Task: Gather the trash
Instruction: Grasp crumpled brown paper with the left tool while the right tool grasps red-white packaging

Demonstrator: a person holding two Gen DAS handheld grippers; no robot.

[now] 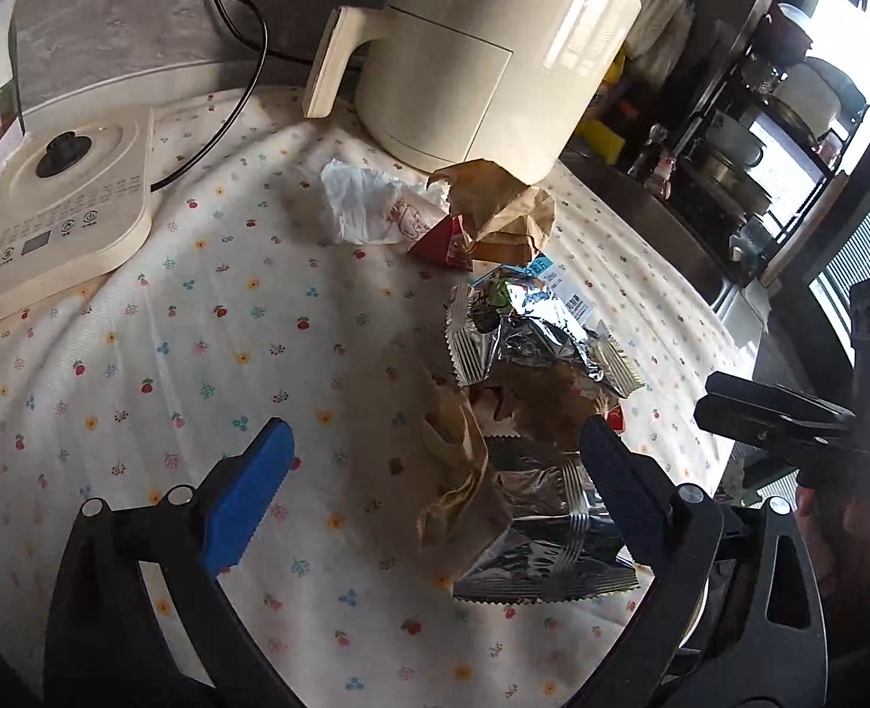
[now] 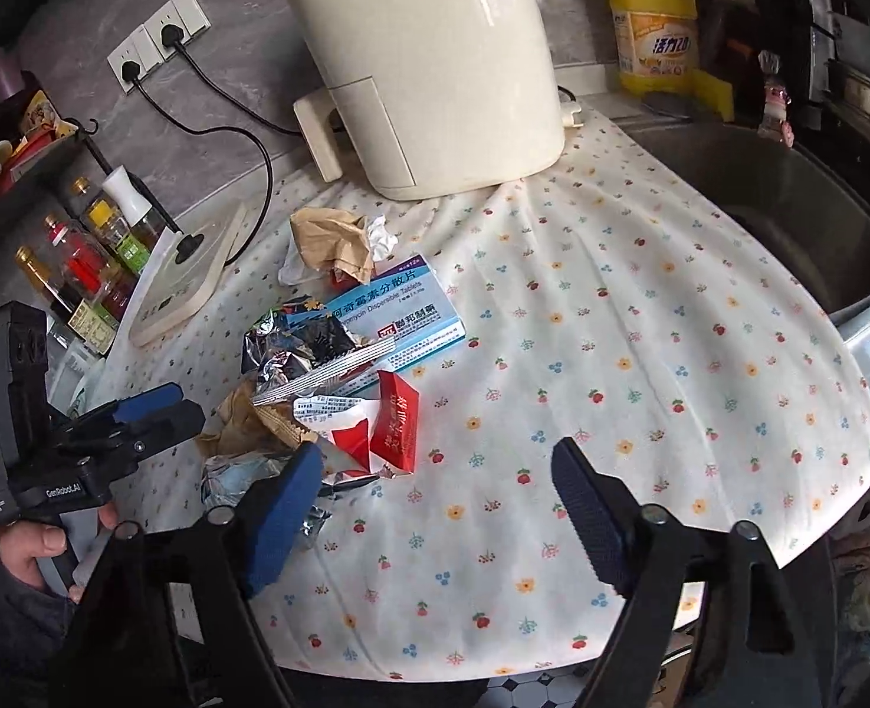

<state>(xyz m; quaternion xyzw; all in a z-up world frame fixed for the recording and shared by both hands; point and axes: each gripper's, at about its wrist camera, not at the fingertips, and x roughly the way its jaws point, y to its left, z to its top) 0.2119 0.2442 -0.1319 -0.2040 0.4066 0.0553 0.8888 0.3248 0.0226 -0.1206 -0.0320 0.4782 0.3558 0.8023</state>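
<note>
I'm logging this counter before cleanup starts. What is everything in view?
air fryer: one, cream, back of floral cloth
kettle base: one, cream, left on cloth
medicine box: one, blue-white, mid-pile
foil wrappers: several, silver, in pile
brown paper bags: two, crumpled, in front of the fryer and nearer in pile
red carton: one, torn, near edge of pile
detergent bottle: one, yellow, behind sink
sauce bottles: several, left rack
left gripper: jaws open
right gripper: jaws open

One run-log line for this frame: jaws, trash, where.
left gripper: jaws open, empty | right gripper: jaws open, empty | trash pile: on floral cloth, uncollected | air fryer: behind pile
</note>
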